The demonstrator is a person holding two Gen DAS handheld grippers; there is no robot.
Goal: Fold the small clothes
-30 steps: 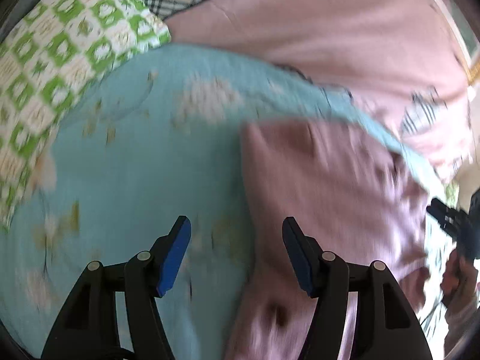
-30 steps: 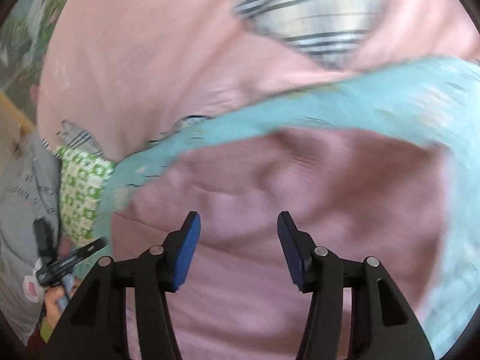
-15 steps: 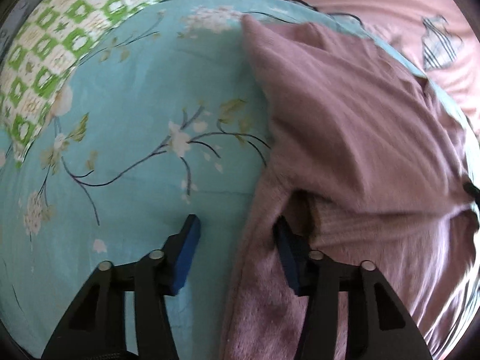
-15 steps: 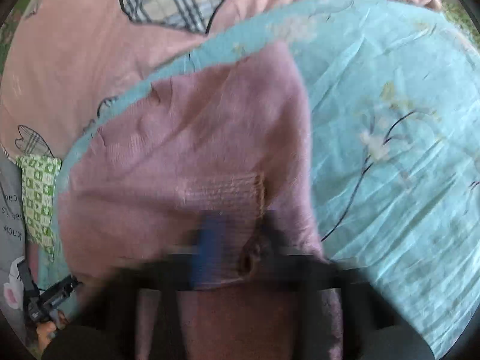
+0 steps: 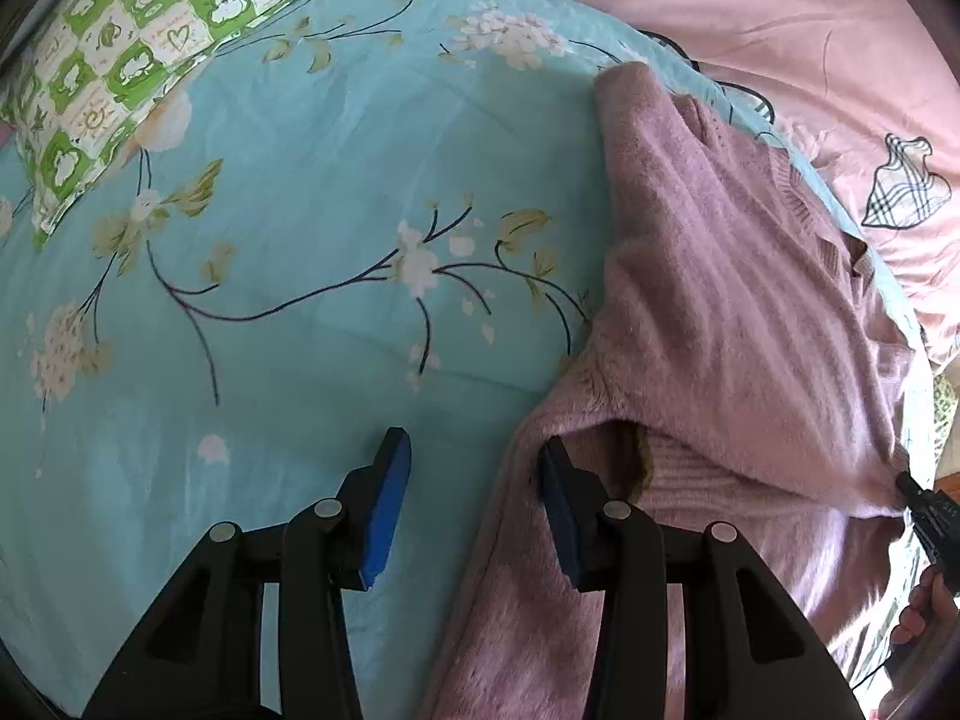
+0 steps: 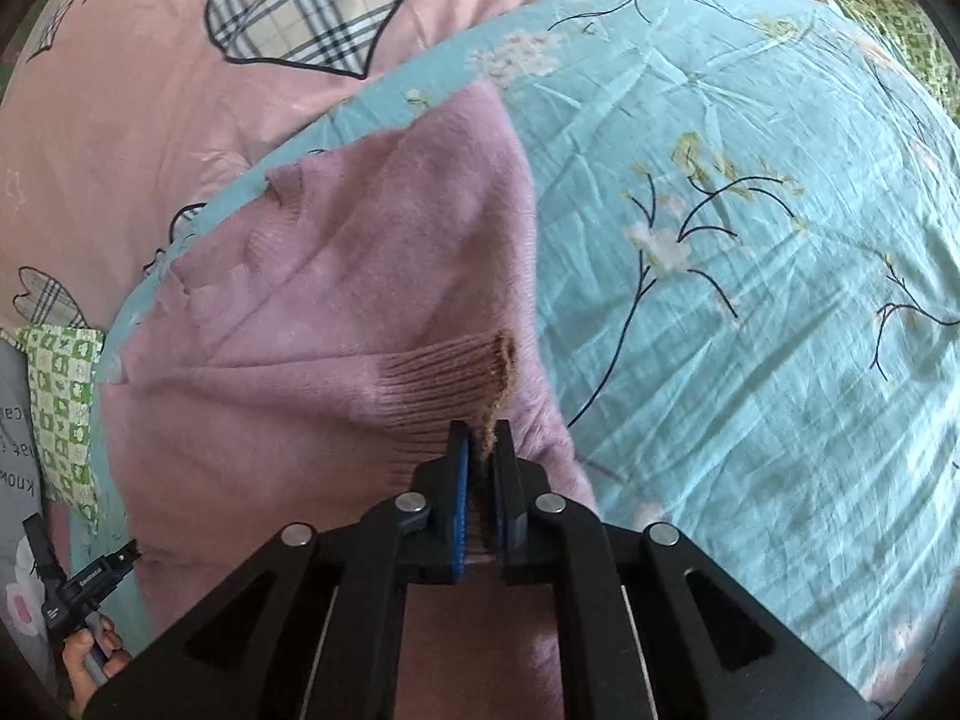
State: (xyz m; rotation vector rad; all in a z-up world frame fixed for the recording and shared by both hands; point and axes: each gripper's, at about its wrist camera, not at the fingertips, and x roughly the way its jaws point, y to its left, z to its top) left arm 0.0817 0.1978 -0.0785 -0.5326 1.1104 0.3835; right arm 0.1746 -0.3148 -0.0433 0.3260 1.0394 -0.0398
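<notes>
A small mauve knit sweater (image 5: 732,312) lies on a turquoise floral sheet (image 5: 300,228), with one sleeve folded across its body. My left gripper (image 5: 474,474) is open; its right finger rests on the sweater's edge near the ribbed cuff (image 5: 690,480), its left finger over bare sheet. In the right wrist view the sweater (image 6: 336,276) lies left of centre. My right gripper (image 6: 480,450) is shut on the ribbed, brown-edged sleeve cuff (image 6: 456,378). The other gripper shows at the frame edge in each view, at the sweater's far side (image 5: 924,510), (image 6: 102,576).
A green-and-white checked pillow (image 5: 120,60) lies at the far left. A pink duvet with plaid heart patches (image 6: 300,6) lies beyond the turquoise sheet. The turquoise sheet (image 6: 750,300) spreads wide to the right of the sweater.
Both grippers have come down close to the sweater. My right gripper, open a second ago, has closed on the sleeve cuff. My left gripper stays open at the sweater's edge.
</notes>
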